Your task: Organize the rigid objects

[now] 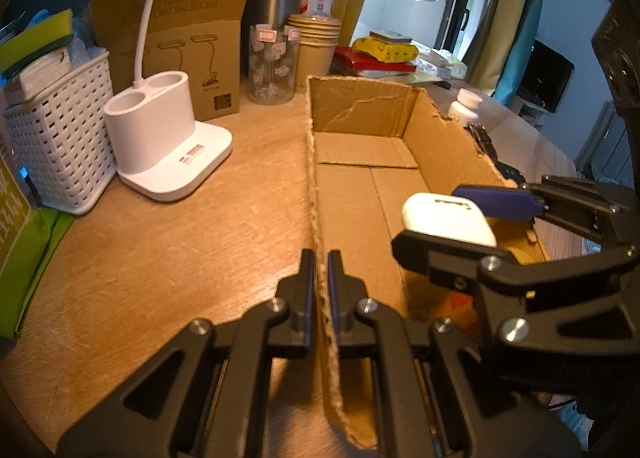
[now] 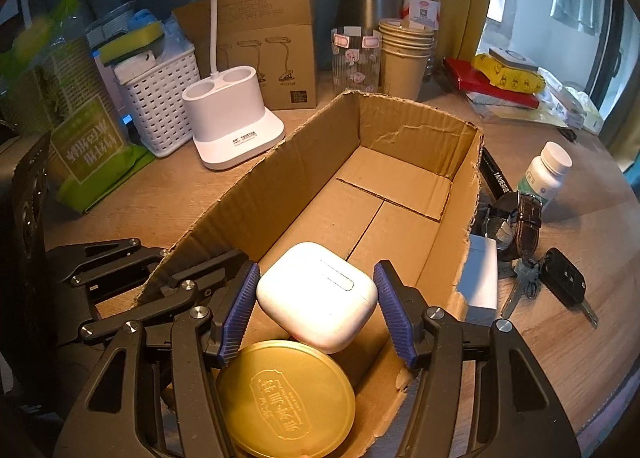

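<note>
The left wall of the cardboard box (image 1: 320, 186) is clamped by the left gripper (image 1: 321, 278). A white earbud case (image 2: 318, 296) is grasped between the pads of the right gripper (image 2: 316, 310), above a gold tin (image 2: 286, 398) inside the box.

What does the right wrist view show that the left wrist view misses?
Only the right wrist view: the gold tin in the box, and the car key and watch on the table beside it. Only the left wrist view: the left gripper shut on the box wall. Both: the box, the white case between the right gripper pads, the lamp base, the pill bottle.
</note>
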{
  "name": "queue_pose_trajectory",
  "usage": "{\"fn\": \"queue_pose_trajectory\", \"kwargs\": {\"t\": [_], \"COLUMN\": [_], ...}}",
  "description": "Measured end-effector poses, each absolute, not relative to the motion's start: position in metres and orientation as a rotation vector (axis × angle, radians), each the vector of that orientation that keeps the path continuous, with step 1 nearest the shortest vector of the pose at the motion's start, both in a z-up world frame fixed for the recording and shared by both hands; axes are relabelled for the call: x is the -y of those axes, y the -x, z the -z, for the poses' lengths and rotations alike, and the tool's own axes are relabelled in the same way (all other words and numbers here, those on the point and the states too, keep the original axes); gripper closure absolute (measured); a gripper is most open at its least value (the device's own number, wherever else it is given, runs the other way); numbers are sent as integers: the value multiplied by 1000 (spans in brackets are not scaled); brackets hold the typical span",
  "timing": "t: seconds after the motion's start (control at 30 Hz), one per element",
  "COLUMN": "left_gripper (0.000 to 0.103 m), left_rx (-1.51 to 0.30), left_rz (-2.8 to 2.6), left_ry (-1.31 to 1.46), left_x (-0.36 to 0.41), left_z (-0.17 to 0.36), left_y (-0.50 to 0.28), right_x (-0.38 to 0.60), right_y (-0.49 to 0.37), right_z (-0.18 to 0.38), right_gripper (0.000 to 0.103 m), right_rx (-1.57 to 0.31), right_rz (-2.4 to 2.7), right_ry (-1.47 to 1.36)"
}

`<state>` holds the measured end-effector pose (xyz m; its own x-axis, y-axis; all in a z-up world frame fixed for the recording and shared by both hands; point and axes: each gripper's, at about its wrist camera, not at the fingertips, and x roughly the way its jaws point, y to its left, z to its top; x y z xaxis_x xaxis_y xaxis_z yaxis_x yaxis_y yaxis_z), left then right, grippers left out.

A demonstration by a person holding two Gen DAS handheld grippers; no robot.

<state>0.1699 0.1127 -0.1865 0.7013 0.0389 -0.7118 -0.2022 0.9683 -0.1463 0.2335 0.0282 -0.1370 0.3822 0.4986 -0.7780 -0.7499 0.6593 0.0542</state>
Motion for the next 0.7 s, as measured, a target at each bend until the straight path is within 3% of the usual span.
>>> {"fn": "queue_pose_trajectory", "kwargs": {"t": [0.1,0.23,0.7], "left_gripper": [97,97,96], "left_rx": [-783,-787,-790], "left_rz": [-137,-138,-142], "left_ry": [220,219,218], "left_x": [-113,-113,-115], "left_z": [187,188,188], "left_y": [-170,-170,-172], "right_x": [-27,-23,4], "right_y": [-232,-232,-236], "right_z": [135,130,107], "right_gripper": [38,24,23], "right_rx": [-857,-842,-767], "right_rz": [-826,-831,-780], "right_ry": [321,297,224]}}
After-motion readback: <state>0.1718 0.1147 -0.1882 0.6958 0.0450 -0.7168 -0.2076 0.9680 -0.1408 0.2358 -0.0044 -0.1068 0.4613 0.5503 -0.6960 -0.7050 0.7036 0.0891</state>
